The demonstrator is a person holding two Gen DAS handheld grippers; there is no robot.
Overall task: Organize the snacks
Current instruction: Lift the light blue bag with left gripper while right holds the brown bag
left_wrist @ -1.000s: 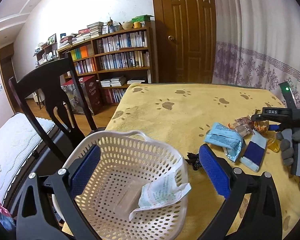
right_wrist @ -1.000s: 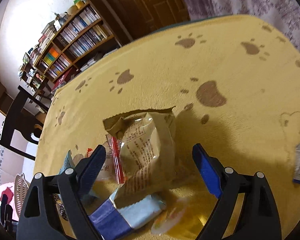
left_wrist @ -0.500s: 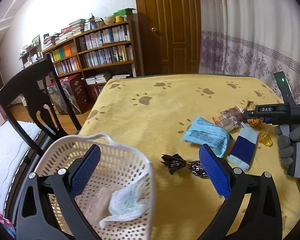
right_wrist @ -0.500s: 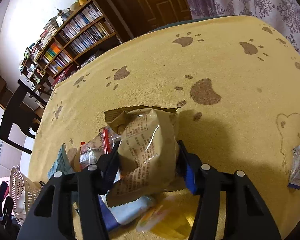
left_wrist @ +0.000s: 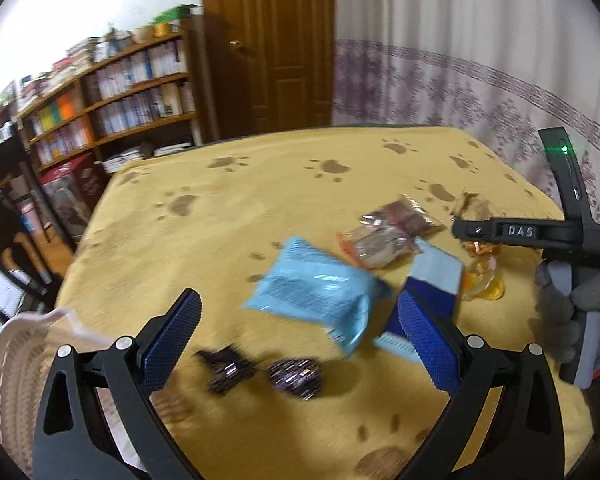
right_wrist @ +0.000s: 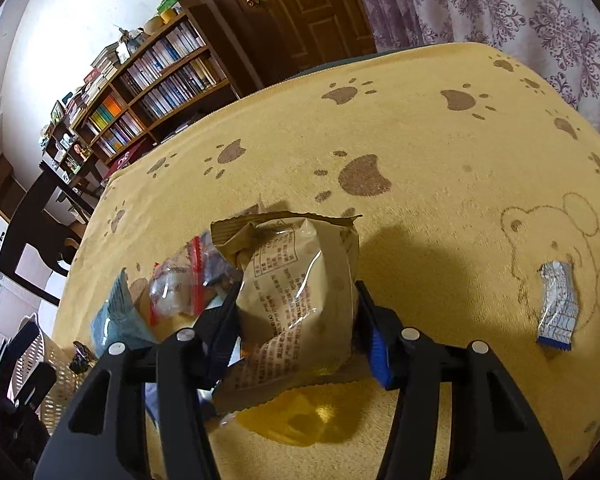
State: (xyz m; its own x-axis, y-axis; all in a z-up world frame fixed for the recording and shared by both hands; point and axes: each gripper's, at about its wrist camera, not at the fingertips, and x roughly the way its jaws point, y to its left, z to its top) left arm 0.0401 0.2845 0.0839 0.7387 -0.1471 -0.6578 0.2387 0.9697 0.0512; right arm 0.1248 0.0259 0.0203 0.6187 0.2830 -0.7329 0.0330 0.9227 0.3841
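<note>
My right gripper (right_wrist: 296,332) is shut on a tan snack packet (right_wrist: 296,284), which stands crumpled between the blue pads above a yellow wrapper (right_wrist: 308,420). Next to it lie a clear red-striped bag (right_wrist: 176,284) and a light blue packet (right_wrist: 112,320). My left gripper (left_wrist: 296,328) is open over the table, with the light blue packet (left_wrist: 316,288) and two dark purple candies (left_wrist: 260,372) between and under its fingers. A blue-and-white packet (left_wrist: 432,276) and a clear snack bag (left_wrist: 388,232) lie beyond. The right gripper (left_wrist: 484,232) shows at the right edge, held by a gloved hand (left_wrist: 568,312).
The white plastic basket (left_wrist: 12,368) sits at the table's left edge. A small blue-white wrapper (right_wrist: 558,304) lies alone at the right on the yellow paw-print cloth (right_wrist: 420,128). A dark chair (right_wrist: 32,232) and a bookshelf (left_wrist: 112,108) stand behind the table.
My right gripper has shut on the tan packet and lifted it slightly. My left gripper has swung right, from over the basket to above the light blue packet and purple candies.
</note>
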